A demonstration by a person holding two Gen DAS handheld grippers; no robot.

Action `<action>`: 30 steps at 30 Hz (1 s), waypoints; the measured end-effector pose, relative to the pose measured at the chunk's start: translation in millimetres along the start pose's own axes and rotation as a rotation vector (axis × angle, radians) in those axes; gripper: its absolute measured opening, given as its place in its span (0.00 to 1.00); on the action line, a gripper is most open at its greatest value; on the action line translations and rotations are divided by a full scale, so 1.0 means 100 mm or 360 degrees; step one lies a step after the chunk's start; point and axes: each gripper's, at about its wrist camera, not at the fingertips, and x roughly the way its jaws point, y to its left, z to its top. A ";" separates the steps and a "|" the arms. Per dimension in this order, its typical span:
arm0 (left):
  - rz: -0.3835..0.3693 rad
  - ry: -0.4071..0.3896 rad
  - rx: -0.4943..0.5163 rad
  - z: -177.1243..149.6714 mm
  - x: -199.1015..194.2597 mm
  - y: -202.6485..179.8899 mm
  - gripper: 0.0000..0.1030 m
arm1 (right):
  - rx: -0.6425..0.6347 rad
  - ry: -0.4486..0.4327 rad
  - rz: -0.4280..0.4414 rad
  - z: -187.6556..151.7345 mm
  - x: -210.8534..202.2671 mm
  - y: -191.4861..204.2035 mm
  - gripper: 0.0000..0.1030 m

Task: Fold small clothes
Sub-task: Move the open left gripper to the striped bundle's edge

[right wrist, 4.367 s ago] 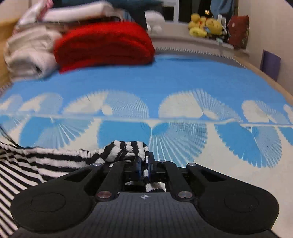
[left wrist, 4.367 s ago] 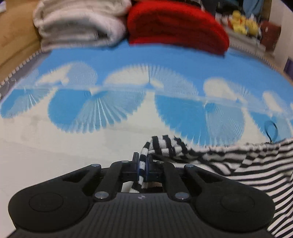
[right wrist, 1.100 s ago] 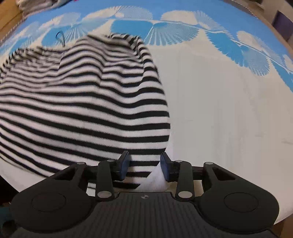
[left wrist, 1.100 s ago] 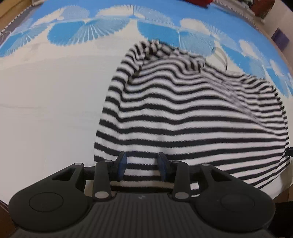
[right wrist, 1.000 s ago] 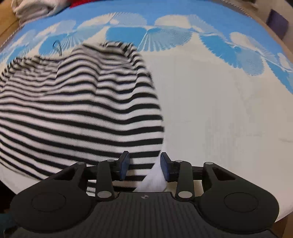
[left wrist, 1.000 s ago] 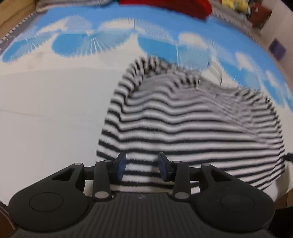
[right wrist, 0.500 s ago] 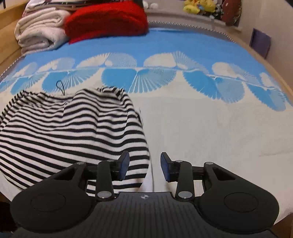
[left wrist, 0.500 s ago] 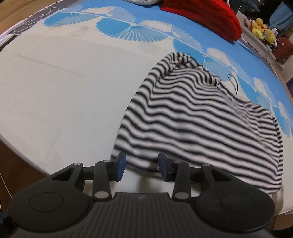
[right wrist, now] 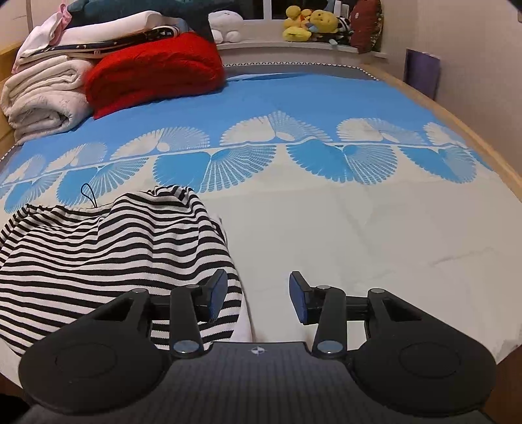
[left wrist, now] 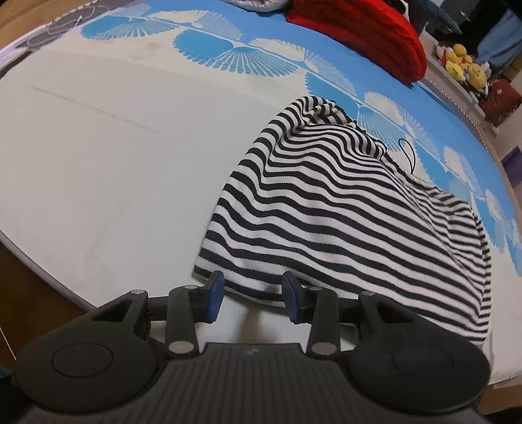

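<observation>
**Striped top spread on bed, both claws empty**

Laid flat near the front edge of the bed point(right wrist: 375, 228): a black-and-white striped top point(left wrist: 342, 208), its hem toward the cameras, its far end bunched up against the blue fan pattern of the bedspread, with a thin dark loop point(left wrist: 407, 153) sticking out by the neckline. Poised just above the near left corner of the hem: the left claw point(left wrist: 251, 301), blue pads parted to a middling gap, nothing gripped, only hem and white bedspread showing between them. Off the garment's right edge in the right wrist view: the right claw point(right wrist: 257, 298), jaws opening, gap moderately wide, nothing but bare white bedspread between the pads; striped top point(right wrist: 114, 248) passing behind its left finger, not pinched. Stacked at the head of the bed, well apart from the top: a folded red blanket point(right wrist: 153, 75) beside rolled white blankets point(right wrist: 42, 104), more folded linen piled above. On the ledge beyond: yellow plush toys point(right wrist: 306, 22) and a white plush toy point(right wrist: 226, 26)
</observation>
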 end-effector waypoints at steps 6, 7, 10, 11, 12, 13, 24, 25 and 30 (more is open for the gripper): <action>-0.0031 0.0049 -0.0165 0.04 0.08 0.12 0.52 | 0.0033 -0.0008 -0.0014 -0.01 -0.02 -0.05 0.43; -0.0032 0.0066 -0.0189 0.04 0.11 0.13 0.53 | 0.0035 -0.0008 -0.0014 -0.02 -0.03 -0.06 0.43; -0.0034 0.0108 -0.0245 0.04 0.20 0.16 0.53 | 0.0035 -0.0002 -0.0014 -0.03 -0.02 -0.08 0.43; -0.0042 0.0127 -0.0278 0.04 0.23 0.18 0.54 | 0.0038 0.0000 -0.0014 -0.03 -0.02 -0.08 0.43; -0.0046 0.0140 -0.0303 0.04 0.26 0.19 0.54 | 0.0041 0.0001 -0.0016 -0.03 -0.02 -0.08 0.43; -0.0048 0.0150 -0.0326 0.04 0.29 0.21 0.55 | 0.0043 0.0003 -0.0017 -0.03 -0.02 -0.08 0.43; -0.0002 0.0146 -0.0368 0.09 0.48 0.24 0.66 | 0.0007 0.0038 -0.0007 -0.03 0.05 -0.05 0.44; -0.0004 0.0137 -0.0367 0.09 0.48 0.22 0.64 | 0.0001 0.0040 -0.0008 -0.03 0.05 -0.04 0.44; -0.0097 0.0037 -0.0368 0.09 0.41 0.15 0.22 | -0.0007 0.0048 -0.0014 -0.03 0.06 -0.03 0.44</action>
